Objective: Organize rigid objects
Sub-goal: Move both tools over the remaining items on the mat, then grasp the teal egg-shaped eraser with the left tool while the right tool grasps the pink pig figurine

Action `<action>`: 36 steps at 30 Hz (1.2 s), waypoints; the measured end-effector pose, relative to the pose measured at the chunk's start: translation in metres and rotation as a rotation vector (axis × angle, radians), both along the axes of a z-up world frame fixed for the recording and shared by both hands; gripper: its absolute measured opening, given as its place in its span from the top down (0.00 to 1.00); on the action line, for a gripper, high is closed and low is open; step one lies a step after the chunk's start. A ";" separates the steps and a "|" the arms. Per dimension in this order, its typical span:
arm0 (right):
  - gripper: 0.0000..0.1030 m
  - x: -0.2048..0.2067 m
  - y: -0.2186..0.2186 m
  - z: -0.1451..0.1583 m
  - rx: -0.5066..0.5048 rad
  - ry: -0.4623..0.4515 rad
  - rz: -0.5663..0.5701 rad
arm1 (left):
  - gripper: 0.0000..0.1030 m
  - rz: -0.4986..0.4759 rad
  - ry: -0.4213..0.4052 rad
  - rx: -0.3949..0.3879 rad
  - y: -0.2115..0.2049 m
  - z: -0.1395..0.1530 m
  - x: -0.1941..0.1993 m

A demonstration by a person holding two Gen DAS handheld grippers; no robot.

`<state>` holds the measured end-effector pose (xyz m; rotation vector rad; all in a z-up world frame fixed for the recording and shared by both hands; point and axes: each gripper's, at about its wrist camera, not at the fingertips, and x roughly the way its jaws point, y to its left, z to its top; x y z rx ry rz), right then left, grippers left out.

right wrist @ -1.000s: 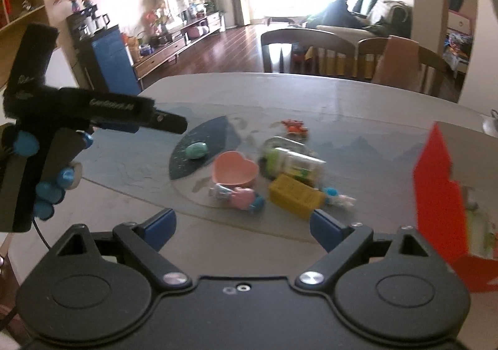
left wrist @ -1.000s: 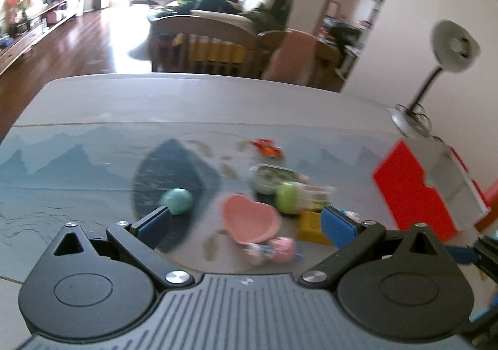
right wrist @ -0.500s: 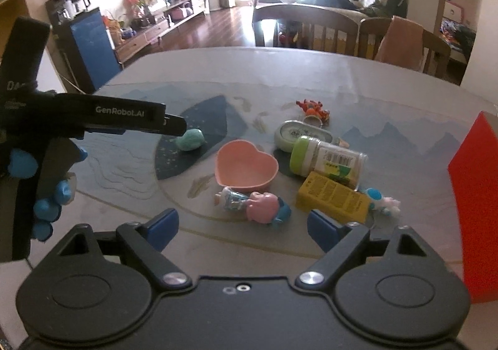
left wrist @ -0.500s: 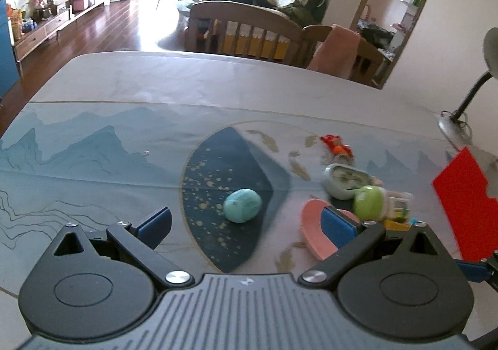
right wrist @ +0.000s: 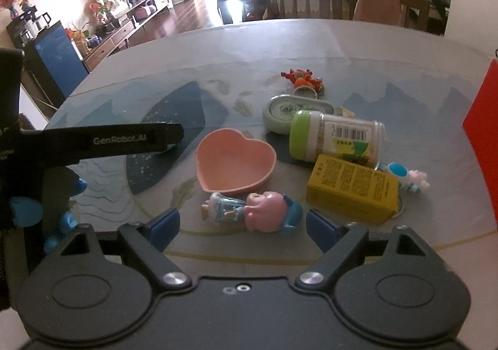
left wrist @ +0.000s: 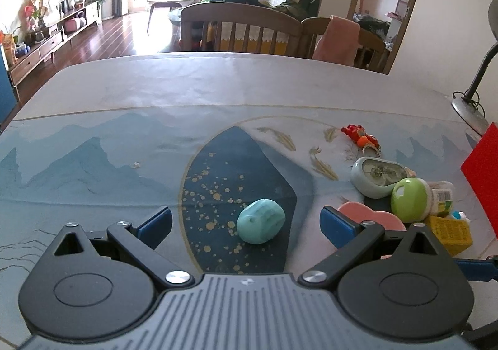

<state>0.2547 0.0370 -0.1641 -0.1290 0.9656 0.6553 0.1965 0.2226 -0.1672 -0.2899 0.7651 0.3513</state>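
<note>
Your left gripper [left wrist: 246,222] stands wide open and holds nothing. The teal egg-shaped toy [left wrist: 260,221] lies on the dark blue patch of the table mat [left wrist: 93,169], between the two blue pads and nearer the right one, touching neither. Just beyond the right fingertip sits the rim of the pink heart-shaped bowl [left wrist: 370,216]. Further right of it lie the green-capped jar [left wrist: 409,200] and the yellow box [left wrist: 448,230], with the pale green oval case [left wrist: 375,177] behind them and the red and orange toy figure [left wrist: 361,135] further off, ahead and to the right. A red box [left wrist: 484,182] stands at the far right edge.

Your right gripper [right wrist: 241,225] is also spread wide, with nothing between its pads. The pink pig toy [right wrist: 252,210] lies on its side just ahead of the gap, close to the fingertips but not touched by either. Right behind the pig sits the heart-shaped bowl [right wrist: 235,163]. Ahead and to the right of your right pad lies the yellow box [right wrist: 351,192], with the green-capped jar [right wrist: 336,139] lying on its side just behind it, and a small blue and white toy [right wrist: 404,177] beside the box's far end. In the right wrist view your left gripper [right wrist: 102,141] reaches in from the left, covering nearly all of the teal toy.
</note>
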 end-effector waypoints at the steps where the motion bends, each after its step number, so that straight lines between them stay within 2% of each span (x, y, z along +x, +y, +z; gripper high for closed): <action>1: 0.15 0.000 0.002 -0.001 -0.006 -0.004 -0.003 | 0.02 -0.003 -0.003 0.000 0.000 -0.002 0.001; 8: 0.19 0.004 0.006 -0.007 -0.020 -0.001 -0.021 | 0.17 -0.005 0.001 0.020 0.000 -0.010 0.006; 10: 0.23 0.006 0.007 -0.007 -0.027 -0.002 -0.027 | 0.32 -0.011 0.003 0.017 0.001 -0.012 0.007; 12: 0.25 0.007 0.008 -0.009 -0.035 0.000 -0.028 | 0.38 -0.014 0.009 0.022 0.001 -0.014 0.009; 15: 0.27 0.006 0.007 -0.009 -0.039 -0.008 -0.023 | 0.42 -0.023 0.006 0.039 -0.002 -0.015 0.010; 21: 0.27 0.004 0.006 -0.008 -0.038 -0.008 -0.011 | 0.67 -0.049 -0.002 0.041 -0.006 -0.015 0.011; 28: 0.27 0.000 -0.002 -0.003 -0.036 -0.003 -0.007 | 0.68 -0.052 0.017 0.056 -0.011 -0.013 0.010; 36: 0.27 -0.011 -0.019 0.018 -0.032 -0.003 0.019 | 0.68 -0.024 0.040 -0.007 -0.021 0.001 -0.006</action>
